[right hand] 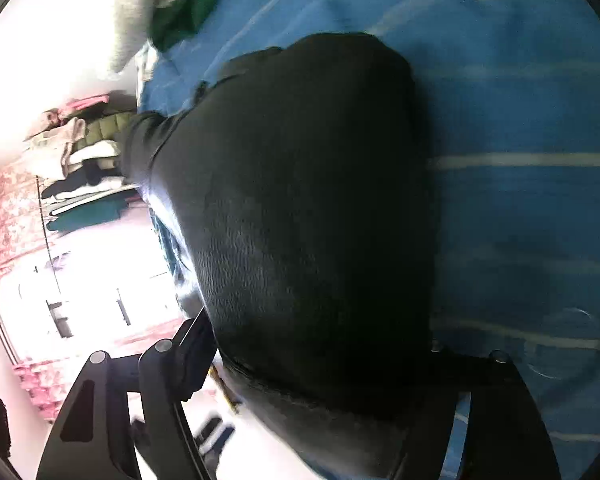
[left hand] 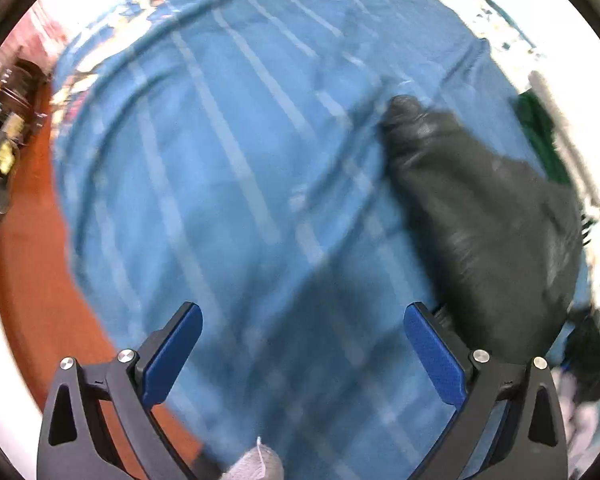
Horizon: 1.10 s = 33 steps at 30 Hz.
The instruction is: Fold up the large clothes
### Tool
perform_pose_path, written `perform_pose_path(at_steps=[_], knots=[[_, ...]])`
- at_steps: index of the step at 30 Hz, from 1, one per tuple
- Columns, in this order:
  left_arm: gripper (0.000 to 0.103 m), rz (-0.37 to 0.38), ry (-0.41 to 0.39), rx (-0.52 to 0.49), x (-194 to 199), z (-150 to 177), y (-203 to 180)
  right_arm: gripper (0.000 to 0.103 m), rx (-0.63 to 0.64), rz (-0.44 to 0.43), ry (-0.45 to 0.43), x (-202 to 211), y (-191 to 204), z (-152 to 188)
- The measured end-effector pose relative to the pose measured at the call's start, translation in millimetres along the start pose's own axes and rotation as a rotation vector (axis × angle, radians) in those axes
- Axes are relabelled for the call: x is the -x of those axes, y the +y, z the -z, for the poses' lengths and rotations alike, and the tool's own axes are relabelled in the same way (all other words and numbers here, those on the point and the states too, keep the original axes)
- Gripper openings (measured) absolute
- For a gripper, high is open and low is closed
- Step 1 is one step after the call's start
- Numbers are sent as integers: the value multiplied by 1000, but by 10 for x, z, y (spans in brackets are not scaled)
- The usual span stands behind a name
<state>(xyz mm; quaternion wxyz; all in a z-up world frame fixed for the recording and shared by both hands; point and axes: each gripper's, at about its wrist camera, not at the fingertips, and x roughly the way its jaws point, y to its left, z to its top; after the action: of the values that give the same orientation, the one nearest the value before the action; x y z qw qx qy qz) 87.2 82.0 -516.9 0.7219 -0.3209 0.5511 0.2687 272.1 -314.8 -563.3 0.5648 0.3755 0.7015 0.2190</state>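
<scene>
Left tool (left hand: 300, 356) spread over blue striped cloth (left hand: 228, 168), right tool (right hand: 320, 380) pinching black leather garment (right hand: 300, 200)

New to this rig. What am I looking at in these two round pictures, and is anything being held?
No robot here: a person carries a hand-held gripper in each hand, each with a fisheye camera looking along its fingers.

The left camera shows the left hand-held gripper, blue pads wide apart and empty, above a blue striped cloth spread out flat. A black leather-like garment lies on the cloth.

The right camera sits close behind that black garment, which fills the space between the right hand-held gripper's fingers. Whether the pads grip it is hidden.
</scene>
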Motion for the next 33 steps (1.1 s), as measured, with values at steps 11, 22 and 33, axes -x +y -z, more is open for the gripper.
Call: perform_pose_path(at_steps=[11,22,33], knots=[[89,246,76,146,-1028,-574,-667,80,93,273,27,347,194,-64],[8,310,-137,159,-95,-205,-504,80,257,382,-193,1242,570,-304],[18,249,-47,192,-565,-67,-118,47,551,502,72,-26,1482,-706]])
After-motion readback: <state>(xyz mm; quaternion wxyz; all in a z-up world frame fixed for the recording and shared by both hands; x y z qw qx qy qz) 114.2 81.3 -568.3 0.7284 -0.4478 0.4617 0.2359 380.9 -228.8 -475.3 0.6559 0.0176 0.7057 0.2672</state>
